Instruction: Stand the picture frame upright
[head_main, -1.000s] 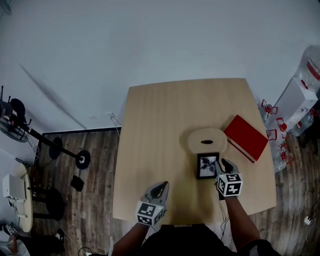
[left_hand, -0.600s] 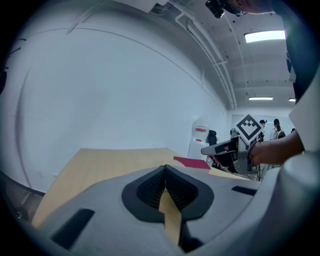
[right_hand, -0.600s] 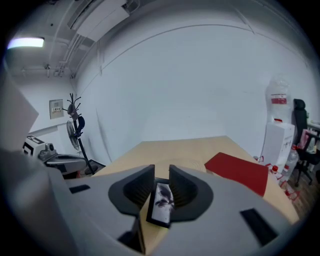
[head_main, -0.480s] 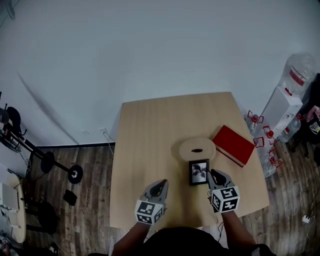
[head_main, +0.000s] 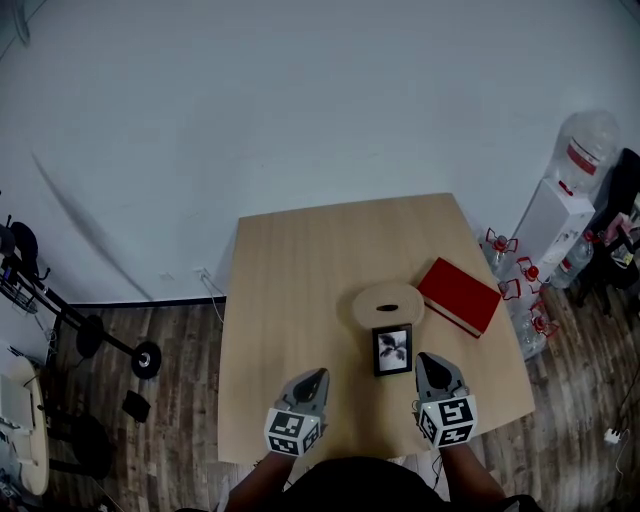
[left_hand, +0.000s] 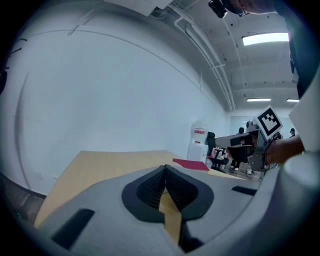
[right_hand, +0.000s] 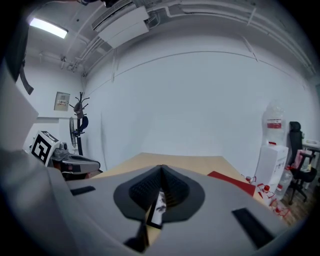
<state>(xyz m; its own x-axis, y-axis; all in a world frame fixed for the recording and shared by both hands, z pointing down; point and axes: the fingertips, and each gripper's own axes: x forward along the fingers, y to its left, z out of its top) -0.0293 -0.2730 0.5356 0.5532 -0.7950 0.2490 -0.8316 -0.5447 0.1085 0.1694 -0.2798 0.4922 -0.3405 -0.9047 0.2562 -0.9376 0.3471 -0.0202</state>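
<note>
Grey grippers both hung at the near edge of the surface (head_main: 290, 270). My left gripper (head_main: 311, 381) had its fingers (left_hand: 149, 186) pressed together on nothing. The right gripper (head_main: 432, 362) had just been closing its fingers (right_hand: 141, 189), empty too. Just beyond the right one the frame (head_main: 392, 350) stood free, apart from both, face toward me, so I judged the job done. Behind it lay a wooden disc (head_main: 388, 303), then a red book (head_main: 458, 296). A second before, the right gripper sat at the frame's side; it had since drawn back.
</note>
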